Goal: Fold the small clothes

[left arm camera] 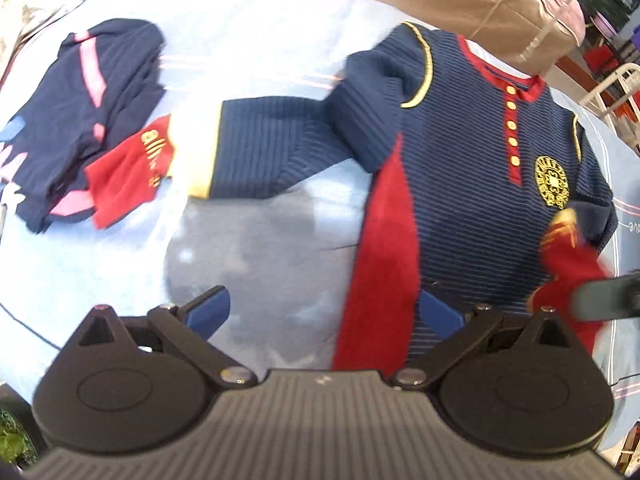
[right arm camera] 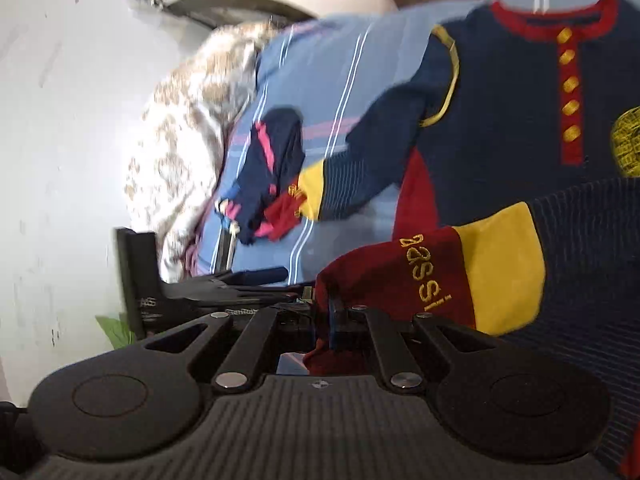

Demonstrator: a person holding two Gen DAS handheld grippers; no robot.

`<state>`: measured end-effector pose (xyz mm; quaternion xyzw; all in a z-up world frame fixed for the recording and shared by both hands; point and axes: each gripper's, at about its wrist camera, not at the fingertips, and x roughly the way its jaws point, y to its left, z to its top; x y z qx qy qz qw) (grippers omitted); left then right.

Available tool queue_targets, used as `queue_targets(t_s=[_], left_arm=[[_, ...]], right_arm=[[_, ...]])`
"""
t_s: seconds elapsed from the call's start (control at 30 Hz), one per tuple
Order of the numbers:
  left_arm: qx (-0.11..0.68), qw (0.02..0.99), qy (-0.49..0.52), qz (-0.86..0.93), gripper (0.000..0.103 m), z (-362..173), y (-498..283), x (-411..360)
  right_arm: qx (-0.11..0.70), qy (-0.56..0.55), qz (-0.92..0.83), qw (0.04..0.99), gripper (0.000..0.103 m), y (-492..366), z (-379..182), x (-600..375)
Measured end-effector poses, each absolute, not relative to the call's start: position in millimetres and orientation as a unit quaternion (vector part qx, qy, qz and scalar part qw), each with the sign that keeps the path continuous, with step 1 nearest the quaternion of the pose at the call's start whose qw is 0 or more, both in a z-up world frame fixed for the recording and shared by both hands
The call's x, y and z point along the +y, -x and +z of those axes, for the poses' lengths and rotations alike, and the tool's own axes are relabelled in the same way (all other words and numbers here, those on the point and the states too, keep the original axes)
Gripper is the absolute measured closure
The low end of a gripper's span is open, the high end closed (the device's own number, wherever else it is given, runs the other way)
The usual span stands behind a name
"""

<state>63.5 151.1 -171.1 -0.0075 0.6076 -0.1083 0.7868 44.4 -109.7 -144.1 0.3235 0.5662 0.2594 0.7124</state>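
The right gripper (right arm camera: 326, 322) was clamped on the red ribbed cuff (right arm camera: 400, 276) of the navy knit sweater (left arm camera: 480, 184), which lay flat on the blue striped sheet (left arm camera: 248, 40). The left gripper (left arm camera: 324, 312) hung spread wide, empty, over its red side panel.

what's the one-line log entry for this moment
step: sleeve fold | right gripper: shut on red cuff | left gripper: open, empty | sweater: flat on bedsheet
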Motion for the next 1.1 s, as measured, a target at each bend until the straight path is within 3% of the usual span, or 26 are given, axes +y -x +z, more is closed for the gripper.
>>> queue_targets(t_s=[0.07, 0.13, 0.17, 0.23, 0.33, 0.57, 0.6, 0.67, 0.73, 0.9, 0.97, 1.1], left_arm=[[0.606, 0.788, 0.011, -0.110, 0.000, -174, -60, 152], [0.610, 0.784, 0.014, -0.114, 0.000, -181, -60, 151], [0.612, 0.782, 0.015, -0.118, 0.000, -184, -60, 149], [0.613, 0.779, 0.014, -0.130, 0.000, -189, -58, 144], [0.600, 0.784, -0.016, -0.159, 0.000, -198, -52, 125], [0.487, 0.788, -0.243, -0.288, 0.002, -212, -30, 63], [0.489, 0.774, -0.254, -0.310, 0.006, -215, -31, 56], [0.518, 0.743, -0.229, -0.356, 0.031, -220, -39, 51], [0.549, 0.721, -0.204, -0.371, 0.039, -227, -47, 51], [0.572, 0.711, -0.185, -0.365, 0.045, -232, -66, 58], [0.588, 0.700, -0.176, -0.364, 0.067, -236, -72, 61], [0.605, 0.687, -0.163, -0.369, 0.073, -244, -74, 61]], right_arm=[[0.582, -0.307, 0.261, 0.707, 0.085, -50, -160, -94], [0.589, -0.286, 0.274, 0.704, 0.058, -48, -175, -83], [0.590, -0.280, 0.267, 0.708, 0.050, -46, -181, -82], [0.598, -0.265, 0.240, 0.717, 0.014, -37, -187, -92], [0.589, -0.262, 0.200, 0.738, 0.014, -20, -185, -134], [0.569, -0.280, 0.057, 0.771, 0.013, 19, -182, -245], [0.567, -0.288, 0.037, 0.771, 0.012, 25, -183, -258], [0.564, -0.302, 0.002, 0.768, 0.009, 35, -184, -278], [0.559, -0.315, -0.016, 0.767, 0.006, 45, -184, -288], [0.552, -0.333, -0.021, 0.764, 0.004, 55, -184, -295], [0.547, -0.333, -0.014, 0.768, 0.004, 55, -185, -292], [0.534, -0.329, -0.017, 0.779, 0.004, 49, -184, -291]])
